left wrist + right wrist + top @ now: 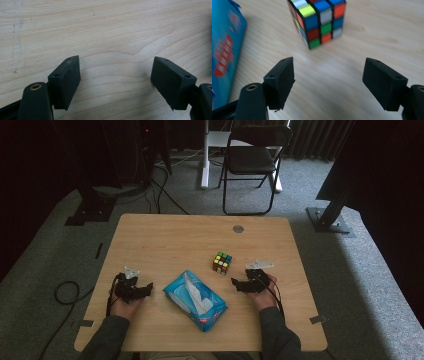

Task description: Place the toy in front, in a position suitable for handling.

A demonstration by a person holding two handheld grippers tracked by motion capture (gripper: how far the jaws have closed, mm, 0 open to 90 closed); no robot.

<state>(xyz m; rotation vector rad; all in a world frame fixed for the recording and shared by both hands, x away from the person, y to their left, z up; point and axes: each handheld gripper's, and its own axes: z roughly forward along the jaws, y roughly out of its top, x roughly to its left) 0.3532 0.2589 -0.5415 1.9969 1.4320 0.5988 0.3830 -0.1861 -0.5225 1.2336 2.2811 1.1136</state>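
Underneath, pale wooden table (165,240) (grey carpet (350,265))

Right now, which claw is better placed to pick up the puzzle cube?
Right. The right claw is open beside the puzzle cube, which sits just ahead of its jaws. The left claw sits beyond the tissue pack, over bare table.

cube (222,262) behind-right of tissue pack (195,300), on table (165,240)

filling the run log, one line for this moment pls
right tool: open, facing cube | left tool: open over bare table
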